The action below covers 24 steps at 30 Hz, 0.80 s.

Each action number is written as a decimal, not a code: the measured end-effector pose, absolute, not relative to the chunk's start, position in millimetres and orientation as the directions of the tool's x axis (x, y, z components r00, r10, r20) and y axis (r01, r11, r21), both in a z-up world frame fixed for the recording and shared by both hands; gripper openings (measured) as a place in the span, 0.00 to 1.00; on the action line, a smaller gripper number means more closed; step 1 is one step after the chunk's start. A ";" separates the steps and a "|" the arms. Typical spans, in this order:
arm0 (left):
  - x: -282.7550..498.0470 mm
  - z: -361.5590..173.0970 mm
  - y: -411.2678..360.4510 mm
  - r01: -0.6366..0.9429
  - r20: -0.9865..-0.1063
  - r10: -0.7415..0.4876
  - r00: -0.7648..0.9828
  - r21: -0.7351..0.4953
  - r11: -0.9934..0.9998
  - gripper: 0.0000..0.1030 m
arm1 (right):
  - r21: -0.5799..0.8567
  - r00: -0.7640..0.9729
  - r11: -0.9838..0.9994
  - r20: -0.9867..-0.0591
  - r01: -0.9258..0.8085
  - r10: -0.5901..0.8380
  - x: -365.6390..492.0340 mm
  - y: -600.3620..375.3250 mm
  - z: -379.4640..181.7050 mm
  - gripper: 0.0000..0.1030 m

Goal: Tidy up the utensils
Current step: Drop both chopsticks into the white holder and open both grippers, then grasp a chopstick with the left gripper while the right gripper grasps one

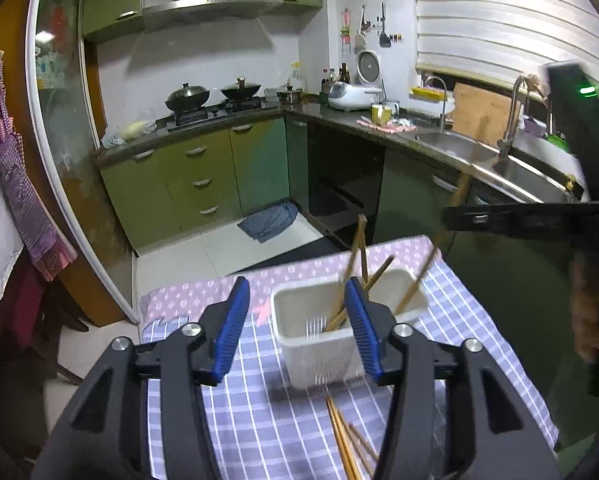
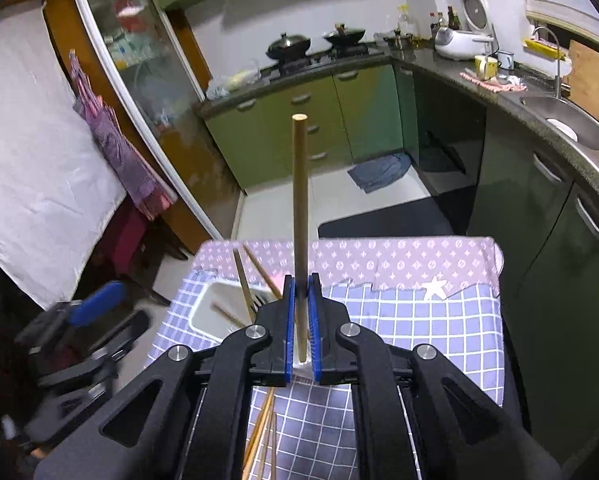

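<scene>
A: What does the right claw (image 2: 301,312) hold?
B: It pinches one upright chopstick (image 2: 299,200) above the worktop (image 2: 419,320).
A: And the left claw (image 1: 295,328)?
B: It is half open and empty, before the bin (image 1: 319,344).

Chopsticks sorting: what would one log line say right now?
right gripper: shut on chopstick | left gripper: open, empty | holder: several chopsticks in

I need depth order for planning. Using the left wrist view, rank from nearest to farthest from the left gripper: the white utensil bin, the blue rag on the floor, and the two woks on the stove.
1. White utensil bin: on the checked cloth, right at the left gripper, toward its right side.
2. Blue rag: on the floor beyond the table.
3. Woks: on the stove at the far wall, left of centre.
</scene>
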<state>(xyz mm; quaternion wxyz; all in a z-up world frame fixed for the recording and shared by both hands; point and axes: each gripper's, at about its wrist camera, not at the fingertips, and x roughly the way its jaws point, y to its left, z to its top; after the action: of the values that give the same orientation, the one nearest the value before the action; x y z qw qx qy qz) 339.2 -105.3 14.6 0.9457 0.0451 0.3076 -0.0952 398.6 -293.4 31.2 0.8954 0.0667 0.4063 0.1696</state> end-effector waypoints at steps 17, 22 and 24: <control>280.7 -54.4 -113.4 0.264 -0.788 -0.114 0.605 0.063 0.963 0.47 | 0.209 0.645 0.930 -0.673 -0.302 0.360 334.0 -294.7 42.1 0.19; 289.1 -101.7 -119.5 0.278 -0.885 -0.085 0.457 0.052 0.959 0.43 | 0.194 0.589 0.929 -0.728 -0.316 0.352 295.4 -307.4 9.9 0.20; 292.8 -119.5 -124.0 0.289 -0.915 -0.083 0.395 0.038 0.957 0.39 | 0.193 0.552 0.929 -0.759 -0.316 0.346 286.7 -310.4 -10.9 0.20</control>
<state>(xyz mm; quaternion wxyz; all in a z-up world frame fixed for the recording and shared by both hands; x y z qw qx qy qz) 292.8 -124.0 -119.5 0.8296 0.0956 0.5385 -0.1122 286.7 -310.4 -10.9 0.8808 0.0171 0.4344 0.1878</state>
